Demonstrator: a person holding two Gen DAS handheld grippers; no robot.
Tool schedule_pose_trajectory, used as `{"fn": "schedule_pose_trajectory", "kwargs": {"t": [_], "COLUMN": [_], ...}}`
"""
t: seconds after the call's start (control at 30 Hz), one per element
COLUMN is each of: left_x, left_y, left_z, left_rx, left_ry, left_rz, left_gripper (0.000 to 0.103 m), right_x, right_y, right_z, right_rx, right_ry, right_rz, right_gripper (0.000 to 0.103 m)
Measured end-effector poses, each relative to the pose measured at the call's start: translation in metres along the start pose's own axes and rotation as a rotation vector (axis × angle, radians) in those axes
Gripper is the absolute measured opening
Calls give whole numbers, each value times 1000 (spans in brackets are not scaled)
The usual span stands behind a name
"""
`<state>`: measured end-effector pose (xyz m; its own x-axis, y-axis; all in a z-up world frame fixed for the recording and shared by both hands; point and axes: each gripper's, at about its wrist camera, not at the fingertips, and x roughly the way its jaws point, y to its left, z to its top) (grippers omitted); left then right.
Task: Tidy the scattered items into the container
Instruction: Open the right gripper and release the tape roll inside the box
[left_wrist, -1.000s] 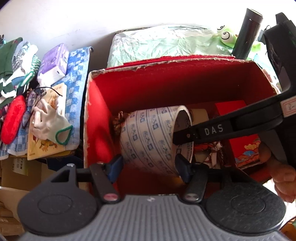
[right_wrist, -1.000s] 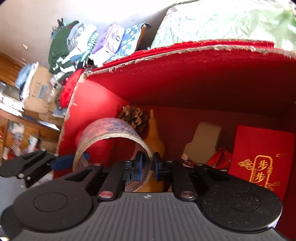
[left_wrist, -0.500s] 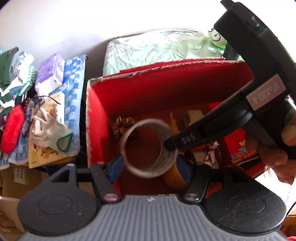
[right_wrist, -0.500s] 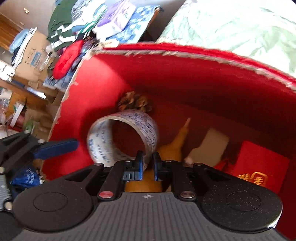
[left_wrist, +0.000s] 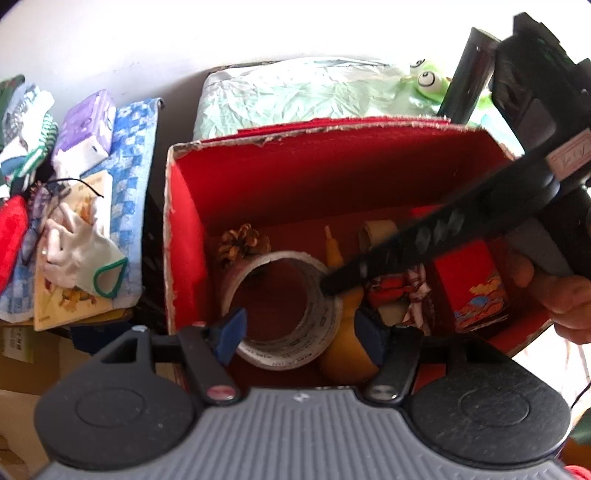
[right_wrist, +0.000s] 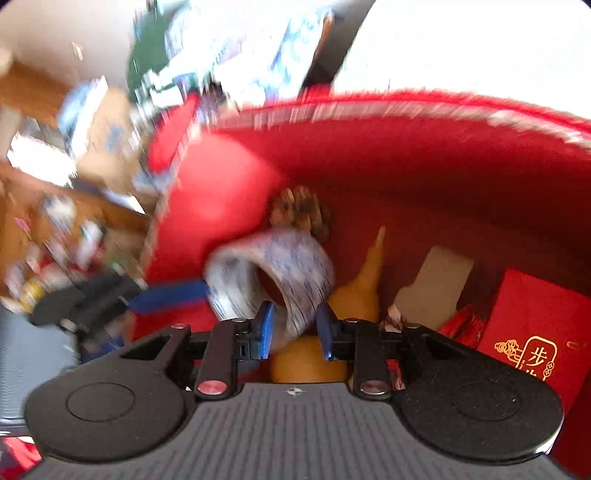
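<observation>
A printed tape roll (left_wrist: 284, 310) lies low inside the red box (left_wrist: 332, 166), its hole facing up at the left wrist camera. My left gripper (left_wrist: 300, 331) straddles it with jaws opening. The left pad is at the roll's edge and the right pad stands clear, beside a yellow gourd (left_wrist: 347, 354). The right wrist view is blurred. There my right gripper (right_wrist: 295, 328) has its jaws opening, with the wall of the tape roll (right_wrist: 273, 273) loose between the pads. One of its black fingers (left_wrist: 406, 243) reaches in from the right down to the roll's rim.
The box also holds a pine cone (left_wrist: 242, 240), a red packet (left_wrist: 476, 291) and a cardboard scrap (left_wrist: 376, 230). Left of it lie a white glove (left_wrist: 77, 240), a purple pack (left_wrist: 86, 125) and a blue checked cloth (left_wrist: 129, 147). A hand (left_wrist: 565, 299) is at the right.
The tape roll turned from lying sideways to hole-up and sank lower in the box. My right jaws, shut on its wall before, have parted. My left jaws have widened.
</observation>
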<state>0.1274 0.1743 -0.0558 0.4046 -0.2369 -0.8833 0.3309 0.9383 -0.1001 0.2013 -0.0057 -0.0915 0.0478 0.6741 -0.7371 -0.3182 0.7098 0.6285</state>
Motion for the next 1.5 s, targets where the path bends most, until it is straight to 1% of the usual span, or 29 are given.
{"fn": "schedule_pose_trajectory", "kwargs": {"t": [0.03, 0.1, 0.17, 0.23, 0.3, 0.43, 0.53, 0.57, 0.63, 0.7, 0.77, 0.83, 0.9, 0.97, 1.0, 1.17, 1.23, 1.3, 1.37, 1.4, 1.47, 1.5], "left_x": [1, 3, 5, 8, 8, 5, 3, 2, 3, 4, 5, 8, 13, 19, 21, 29, 31, 33, 34, 34, 39, 44], "left_y": [2, 1, -1, -5, -6, -3, 0, 2, 4, 5, 3, 0, -3, -8, -10, -17, -19, -20, -20, -20, -15, -12], "left_z": [2, 4, 4, 4, 4, 3, 3, 3, 6, 8, 10, 11, 13, 14, 14, 15, 16, 19, 22, 23, 27, 28], "left_rx": [-2, -2, 14, 34, 42, 40, 34, 30, 21, 20, 26, 35, 49, 71, 82, 128, 142, 154, 164, 162, 140, 119], "left_ry": [1, 3, 5, 8, 14, 18, 20, 21, 19, 12, 6, 2, -6, -15, -18, -21, -20, -23, -25, -25, -17, -2], "left_rz": [-17, -33, -26, -11, -13, -46, -76, -81, -85, -81, -70, -68, -45, -12, -3, 37, 49, 52, 23, 10, 8, 19], "left_gripper": [67, 67, 67, 68, 71, 74, 74, 74, 75, 76, 78, 82, 85, 85, 86, 88, 89, 87, 80, 79, 81, 77], "right_x": [-5, -9, -3, 7, 17, 35, 42, 46, 53, 56, 54, 51, 52, 51, 49, 42, 42, 44, 42, 41, 39, 38], "right_y": [-5, -9, -4, 3, 8, 4, -8, -12, -17, -12, -10, -11, -12, -14, -16, -24, -25, -25, -28, -29, -31, -33], "right_z": [1, 4, 6, 7, 8, 9, 17, 18, 17, 16, 16, 15, 13, 12, 12, 14, 14, 14, 16, 16, 17, 18], "right_rx": [37, 69, 66, 45, 17, -12, 12, 33, 42, 5, 1, 10, 17, 30, 42, 81, 82, 76, 90, 99, 108, 115], "right_ry": [-47, -118, -149, -153, -145, -86, -12, 26, 82, 105, 93, 75, 80, 71, 58, -7, -9, -1, -11, -22, -38, -46], "right_rz": [12, -11, -58, -94, -106, -80, 0, 21, 18, 1, 2, 3, -3, -15, -18, -38, -40, -46, -52, -50, -56, -59], "right_gripper": [28, 29, 27, 25, 25, 24, 25, 25, 25, 25, 26, 29, 29, 30, 32, 33, 37, 37, 38, 38, 38, 38]}}
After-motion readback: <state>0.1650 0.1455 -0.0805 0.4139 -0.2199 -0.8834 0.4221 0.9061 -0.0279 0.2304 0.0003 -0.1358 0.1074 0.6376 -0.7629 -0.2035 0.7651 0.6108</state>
